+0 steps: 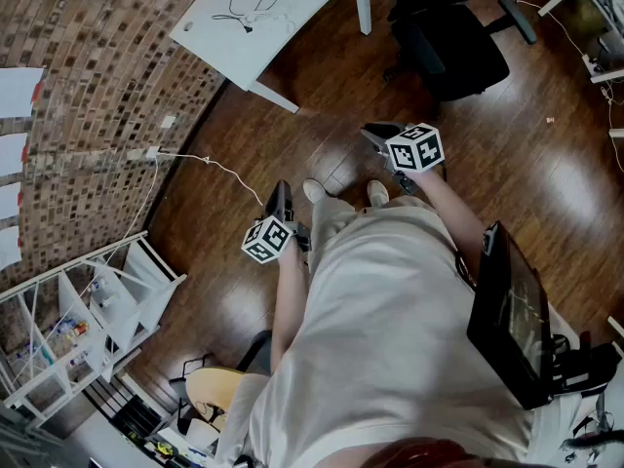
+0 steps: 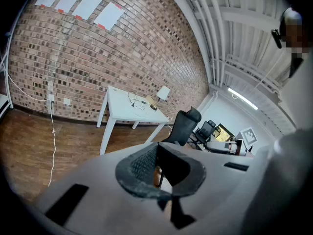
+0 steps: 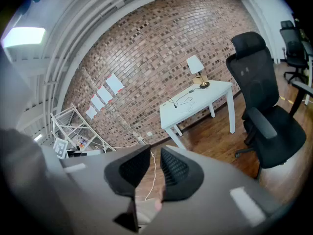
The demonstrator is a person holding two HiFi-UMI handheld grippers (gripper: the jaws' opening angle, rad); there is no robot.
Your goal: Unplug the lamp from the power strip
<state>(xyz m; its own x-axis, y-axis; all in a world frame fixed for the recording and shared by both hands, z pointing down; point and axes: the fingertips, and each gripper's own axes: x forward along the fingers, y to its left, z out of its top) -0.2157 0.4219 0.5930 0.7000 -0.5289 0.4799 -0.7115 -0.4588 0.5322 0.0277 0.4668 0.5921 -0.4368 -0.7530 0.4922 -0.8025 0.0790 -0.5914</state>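
The lamp [image 2: 163, 93] has a white shade and a brass stem and stands at the far end of a white table [image 2: 122, 112] by the brick wall. In the right gripper view the lamp [image 3: 196, 67] shows on that table [image 3: 205, 99]. Thin cables [image 1: 249, 8] lie on the tabletop; I cannot make out a power strip. My left gripper [image 1: 280, 190] hangs low over the wooden floor, its tips together with nothing in them [image 2: 156, 148]. My right gripper [image 1: 376, 133] is held ahead of the person's shoes, jaws a little apart and empty [image 3: 155, 152]. Both are well short of the table.
A black office chair [image 1: 448, 47] stands right of the table. A white cord [image 1: 210, 167] runs from a wall outlet [image 1: 151, 152] across the floor. A white wire shelf [image 1: 88, 325] stands at the left, and a dark screen [image 1: 509, 310] hangs at the person's right side.
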